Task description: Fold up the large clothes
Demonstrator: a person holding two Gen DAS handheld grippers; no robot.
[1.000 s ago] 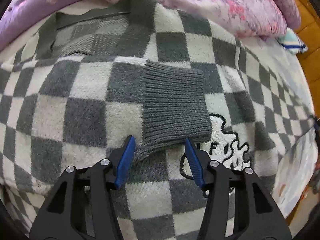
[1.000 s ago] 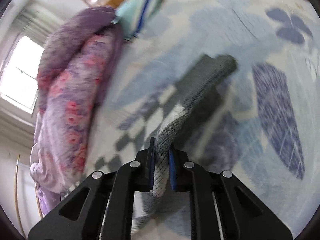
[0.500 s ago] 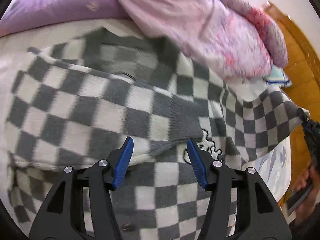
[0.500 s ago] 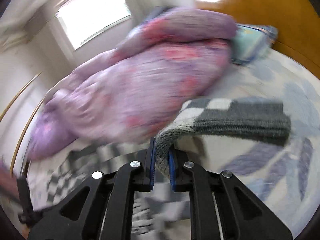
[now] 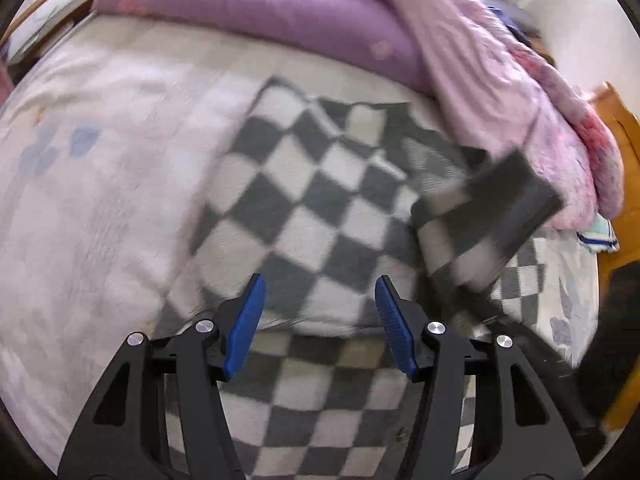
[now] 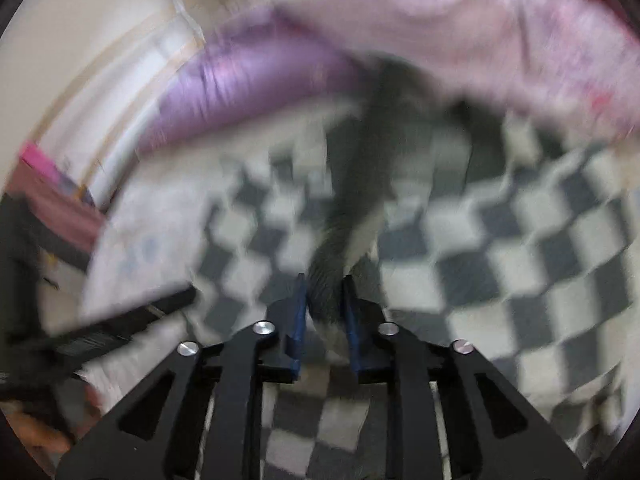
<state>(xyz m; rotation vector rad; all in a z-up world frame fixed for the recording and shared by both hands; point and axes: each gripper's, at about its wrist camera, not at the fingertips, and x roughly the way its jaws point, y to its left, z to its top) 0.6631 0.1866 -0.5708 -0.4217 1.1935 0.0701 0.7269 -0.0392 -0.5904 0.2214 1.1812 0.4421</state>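
A grey-and-white checkered sweater (image 5: 312,216) lies spread on the bed. My left gripper (image 5: 320,320) is open and empty, held above the sweater's body. A sleeve with a dark grey ribbed cuff (image 5: 512,200) hangs lifted over the sweater at the right. My right gripper (image 6: 324,300) is shut on that sleeve (image 6: 356,208), which stretches away from the jaws above the checkered body (image 6: 520,248). Both views are blurred by motion.
A purple and pink quilt (image 5: 360,28) is piled along the far side of the bed. The pale floral bedsheet (image 5: 80,168) shows at the left. A wooden bed frame (image 5: 624,136) is at the right. The left gripper's dark body (image 6: 100,332) shows low left in the right wrist view.
My right gripper has carried the sleeve from the bedsheet up and over the sweater's body. My left gripper has pulled back from the folded cuff and stayed open.
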